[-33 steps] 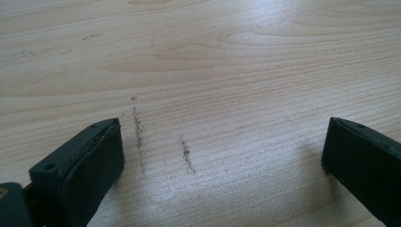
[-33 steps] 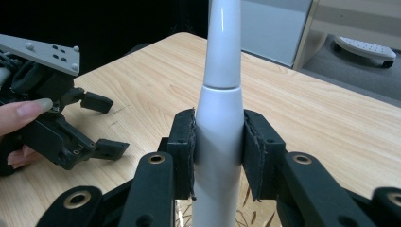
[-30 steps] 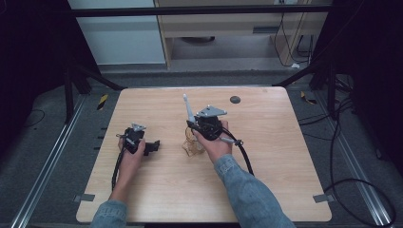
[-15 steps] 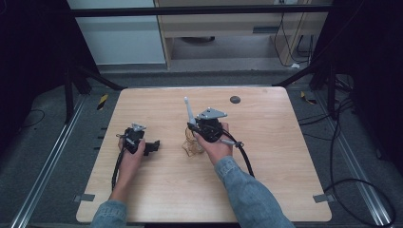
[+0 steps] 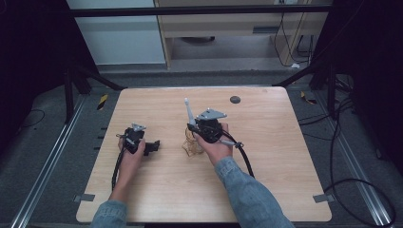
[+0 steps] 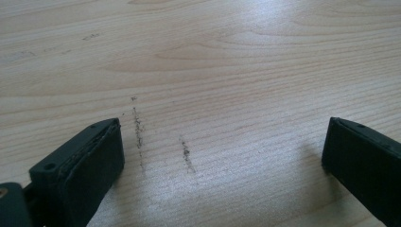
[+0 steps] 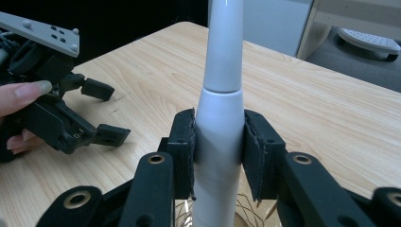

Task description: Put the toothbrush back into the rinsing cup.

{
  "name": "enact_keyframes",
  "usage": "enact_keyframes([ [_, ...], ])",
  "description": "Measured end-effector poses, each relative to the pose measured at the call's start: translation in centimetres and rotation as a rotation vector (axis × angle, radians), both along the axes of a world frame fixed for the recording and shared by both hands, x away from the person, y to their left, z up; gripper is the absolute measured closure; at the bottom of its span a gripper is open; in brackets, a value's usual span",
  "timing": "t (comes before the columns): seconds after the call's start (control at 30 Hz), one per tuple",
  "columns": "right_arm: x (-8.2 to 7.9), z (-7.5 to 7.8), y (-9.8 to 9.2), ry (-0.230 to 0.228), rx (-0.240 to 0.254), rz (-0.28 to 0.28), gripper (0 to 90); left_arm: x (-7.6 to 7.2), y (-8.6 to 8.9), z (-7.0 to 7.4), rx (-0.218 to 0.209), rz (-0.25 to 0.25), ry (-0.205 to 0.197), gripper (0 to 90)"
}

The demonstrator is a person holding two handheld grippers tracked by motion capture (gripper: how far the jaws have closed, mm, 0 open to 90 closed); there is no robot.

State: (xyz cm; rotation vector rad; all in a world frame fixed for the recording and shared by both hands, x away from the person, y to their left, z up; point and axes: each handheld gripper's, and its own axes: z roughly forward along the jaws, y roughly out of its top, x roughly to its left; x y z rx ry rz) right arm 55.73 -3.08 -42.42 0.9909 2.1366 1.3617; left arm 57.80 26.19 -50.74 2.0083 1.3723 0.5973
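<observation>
Right gripper view: the right gripper (image 7: 218, 156) has both jaws clamped on a white tapered handle (image 7: 221, 94), which runs up between the pads and past their tips. A gold wire basket (image 7: 246, 208) sits just below the jaws, under the handle. Beyond the jaws' left side, the left gripper (image 7: 101, 111) lies on the wooden table (image 7: 307, 109), held by a hand (image 7: 21, 97). Left gripper view: its jaws stand wide apart over bare wood bearing two dark scuff marks (image 6: 161, 142) between them.

The tall white tapered plastic handle (image 7: 220, 113) gets cut off top and bottom in the right gripper view, and the thin gold wire basket (image 5: 191, 145) under it is mostly hidden.
</observation>
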Motion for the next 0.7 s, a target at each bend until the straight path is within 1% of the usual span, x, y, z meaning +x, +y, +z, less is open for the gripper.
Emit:
enact_keyframes([
  [0.53,-0.08,-0.09,-0.01,-0.001,-0.006,0.005,66.9,0.00,0.01,0.01,0.002,-0.001,0.001,0.0],
  [0.7,0.03,0.03,0.13,0.003,-0.017,0.004,66.8,0.00,0.00,0.00,0.000,0.000,0.000,0.0],
])
